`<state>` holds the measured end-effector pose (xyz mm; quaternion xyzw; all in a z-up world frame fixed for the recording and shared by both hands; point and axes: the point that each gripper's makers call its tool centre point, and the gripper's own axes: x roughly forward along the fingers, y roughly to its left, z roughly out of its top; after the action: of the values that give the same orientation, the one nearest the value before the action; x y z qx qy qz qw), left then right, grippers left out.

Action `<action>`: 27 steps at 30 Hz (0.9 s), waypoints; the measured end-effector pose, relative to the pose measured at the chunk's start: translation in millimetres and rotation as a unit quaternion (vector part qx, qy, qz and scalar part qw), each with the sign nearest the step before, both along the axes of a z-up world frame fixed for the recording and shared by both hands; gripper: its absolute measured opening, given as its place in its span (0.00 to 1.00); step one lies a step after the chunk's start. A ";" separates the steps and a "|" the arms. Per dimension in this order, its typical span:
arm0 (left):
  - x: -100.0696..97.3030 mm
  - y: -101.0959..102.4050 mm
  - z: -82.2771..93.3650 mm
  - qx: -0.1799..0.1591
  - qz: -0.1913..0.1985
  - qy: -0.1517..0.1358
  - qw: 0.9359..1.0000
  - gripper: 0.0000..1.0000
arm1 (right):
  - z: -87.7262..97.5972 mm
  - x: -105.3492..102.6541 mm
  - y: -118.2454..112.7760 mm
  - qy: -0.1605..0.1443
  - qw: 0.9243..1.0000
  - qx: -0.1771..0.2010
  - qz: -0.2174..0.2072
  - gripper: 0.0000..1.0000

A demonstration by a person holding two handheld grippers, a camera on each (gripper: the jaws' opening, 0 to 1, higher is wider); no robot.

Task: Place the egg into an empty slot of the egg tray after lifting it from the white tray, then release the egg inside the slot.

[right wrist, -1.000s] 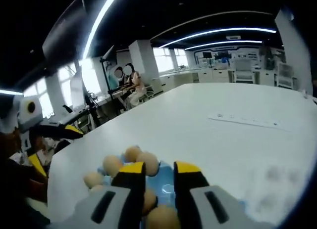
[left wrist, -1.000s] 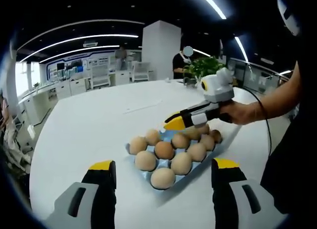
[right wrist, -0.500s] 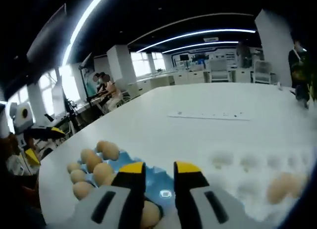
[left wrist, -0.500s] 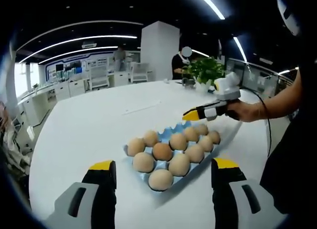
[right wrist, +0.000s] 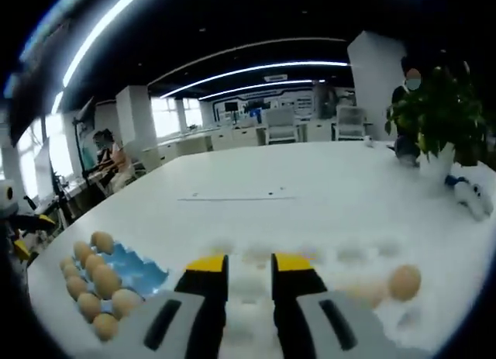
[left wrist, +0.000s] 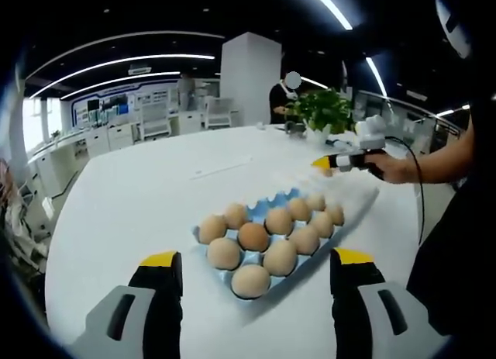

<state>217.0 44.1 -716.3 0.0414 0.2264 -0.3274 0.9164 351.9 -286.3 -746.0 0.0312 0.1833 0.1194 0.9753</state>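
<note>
Right gripper hovered over white tray, next egg off to its right

Meanwhile, we held the right gripper [right wrist: 248,267] above the white tray [right wrist: 341,260], its yellow-tipped jaws close together with a narrow gap and nothing between them. One egg [right wrist: 404,281] lay in a dimple of that tray, to the right of the jaws and slightly ahead in the right gripper view; we could not make out its long axis. We judged that the coming move turned on this offset: the jaws would have to swing right and spread before they could close round it. The blue egg tray [right wrist: 143,270] sat on the white table [left wrist: 155,196] to the left of the jaws, most slots filled, bare blue showing at the end nearer them. We kept the left gripper [left wrist: 256,266] well back from the egg tray, jaws wide apart and empty, so the right gripper was clearly the nearer one
</note>
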 end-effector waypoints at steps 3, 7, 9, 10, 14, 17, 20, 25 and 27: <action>-0.8 0.7 -1.7 0.006 -0.001 0.003 1.000 0.77 | -0.7 1.7 -16.9 -0.001 1.000 -0.007 -0.018 0.22; -1.2 2.7 -0.9 0.005 0.003 0.002 1.000 0.77 | -6.6 1.7 -33.3 0.003 0.999 -0.019 -0.041 0.23; -0.6 4.2 0.0 0.005 0.006 0.000 1.000 0.77 | -14.4 1.4 -38.0 0.015 0.999 -0.025 -0.045 0.23; -0.4 4.7 0.6 0.004 0.007 -0.001 1.000 0.77 | -17.0 1.2 -38.7 0.017 0.998 -0.025 -0.045 0.23; -0.7 4.8 0.0 0.005 0.007 0.001 1.000 0.76 | -24.1 2.2 -33.9 0.026 0.999 -0.027 -0.035 0.26; -1.4 3.9 0.1 0.003 0.006 0.001 1.000 0.76 | -28.3 5.1 -31.8 0.020 0.997 -0.073 -0.015 0.27; -1.1 4.6 -0.2 0.004 0.007 0.001 1.000 0.76 | -31.4 4.1 -28.3 0.018 0.994 -0.108 0.002 0.27; -0.2 4.2 0.5 0.004 0.006 0.000 1.000 0.76 | -28.7 2.5 -29.3 0.021 0.995 -0.099 0.002 0.26; 0.2 4.0 1.2 0.003 0.006 -0.001 1.000 0.76 | -24.4 -0.4 -29.6 0.016 0.995 -0.094 -0.001 0.26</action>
<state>217.2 48.1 -715.1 0.0433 0.2266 -0.3212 0.9185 351.5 -315.9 -770.4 -0.0587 0.2097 0.0997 0.9709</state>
